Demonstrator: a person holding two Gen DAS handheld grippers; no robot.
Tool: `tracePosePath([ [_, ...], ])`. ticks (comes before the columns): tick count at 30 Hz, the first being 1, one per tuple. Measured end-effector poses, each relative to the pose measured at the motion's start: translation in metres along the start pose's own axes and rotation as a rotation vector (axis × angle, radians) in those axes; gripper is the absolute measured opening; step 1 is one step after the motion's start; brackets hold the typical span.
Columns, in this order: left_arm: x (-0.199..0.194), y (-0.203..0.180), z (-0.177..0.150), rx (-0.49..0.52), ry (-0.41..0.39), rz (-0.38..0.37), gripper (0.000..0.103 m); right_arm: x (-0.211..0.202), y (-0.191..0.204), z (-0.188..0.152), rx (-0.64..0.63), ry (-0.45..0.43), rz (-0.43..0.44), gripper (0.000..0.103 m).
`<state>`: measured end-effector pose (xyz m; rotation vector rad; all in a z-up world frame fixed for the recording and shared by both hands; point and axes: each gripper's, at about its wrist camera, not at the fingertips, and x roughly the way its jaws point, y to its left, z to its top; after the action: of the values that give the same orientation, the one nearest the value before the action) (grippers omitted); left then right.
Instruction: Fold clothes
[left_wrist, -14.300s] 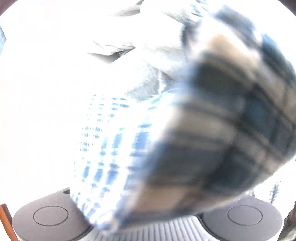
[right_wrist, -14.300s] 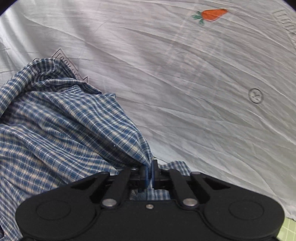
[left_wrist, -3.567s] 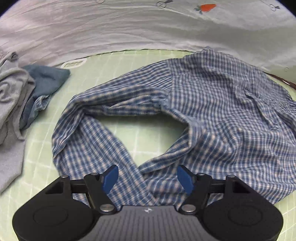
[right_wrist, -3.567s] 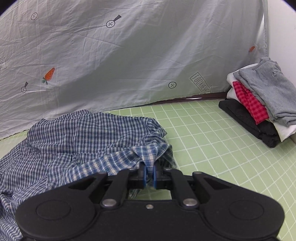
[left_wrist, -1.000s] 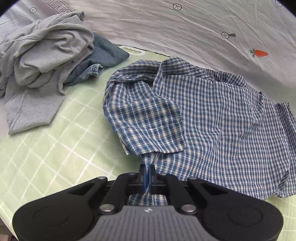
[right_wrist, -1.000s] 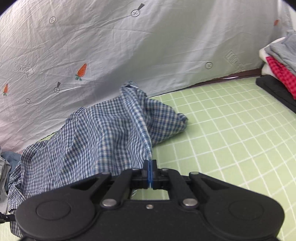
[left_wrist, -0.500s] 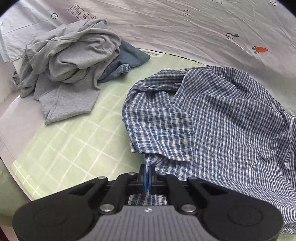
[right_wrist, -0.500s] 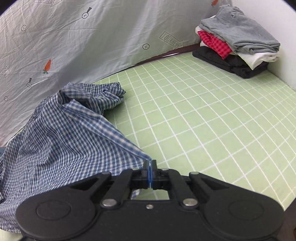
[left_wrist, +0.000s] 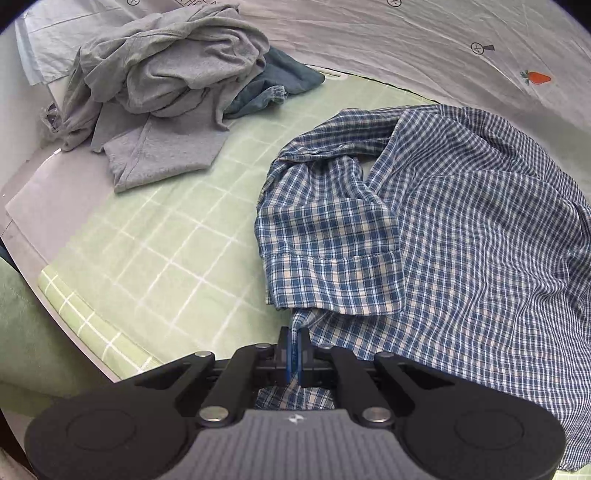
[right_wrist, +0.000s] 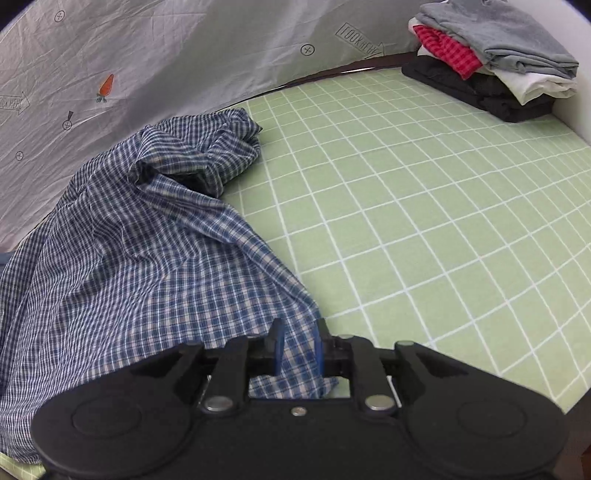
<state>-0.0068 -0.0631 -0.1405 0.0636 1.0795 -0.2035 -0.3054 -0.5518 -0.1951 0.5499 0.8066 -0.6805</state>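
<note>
Left wrist view: blue-and-white checked cotton shirt (left_wrist: 461, 236) lies crumpled on the green grid-lined mat (left_wrist: 155, 258), its short sleeve folded over the body just ahead of the fingers.
Left gripper (left_wrist: 294, 349): jaws pressed together on a thin edge of the shirt; the cloth rises from between the blue pads (left_wrist: 287, 356) and spreads away to the right.
Right wrist view: the same shirt (right_wrist: 140, 251) trails left toward the grey printed backdrop sheet (right_wrist: 184, 48).
Right gripper (right_wrist: 297, 349): jaws opening, a narrow gap; the shirt's corner sits loose between the blue pads (right_wrist: 277, 349), not visibly pressed.
Surroundings: heap of crumpled grey garments (left_wrist: 166, 85) at far left; stack of folded clothes (right_wrist: 495, 55) at far right corner.
</note>
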Motion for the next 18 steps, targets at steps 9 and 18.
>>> tracePosePath([
  [9,0.003,0.001,0.000,0.003,0.010,-0.002,0.003,0.036,0.014,0.005,-0.074,0.043,-0.005,0.044],
  [18,0.002,0.006,-0.002,0.022,0.053,0.018,0.003,-0.001,0.018,-0.020,-0.157,0.070,-0.034,0.000],
])
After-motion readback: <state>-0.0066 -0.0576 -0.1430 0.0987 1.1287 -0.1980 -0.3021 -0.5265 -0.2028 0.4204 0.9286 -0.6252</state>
